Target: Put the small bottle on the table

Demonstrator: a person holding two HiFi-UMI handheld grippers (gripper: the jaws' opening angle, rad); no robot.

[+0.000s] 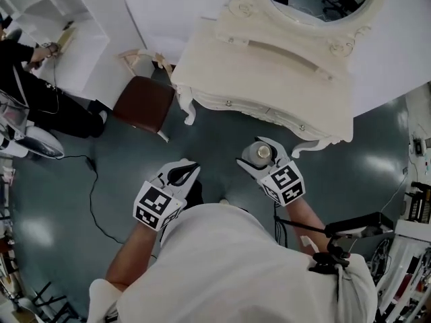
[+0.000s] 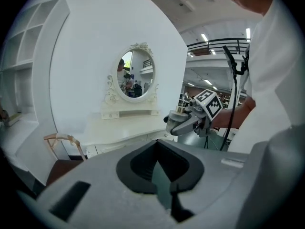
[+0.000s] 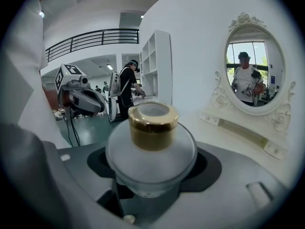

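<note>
The small bottle (image 1: 260, 153), a round frosted body with a gold cap (image 3: 152, 124), sits upright between the jaws of my right gripper (image 1: 264, 157), which is shut on it. It hangs over the floor, just in front of the white dressing table (image 1: 269, 59) with its oval mirror (image 3: 255, 70). My left gripper (image 1: 183, 174) is level with it to the left, shut with nothing in it. In the left gripper view the bottle (image 2: 177, 121) and right gripper (image 2: 189, 123) show in front of the table (image 2: 128, 128).
A brown-seated chair (image 1: 143, 103) stands left of the dressing table. A person in black (image 1: 37, 93) works at white shelves (image 1: 54, 5) far left. A black cable (image 1: 94, 180) trails on the grey-green floor. Equipment racks (image 1: 417, 207) stand on the right.
</note>
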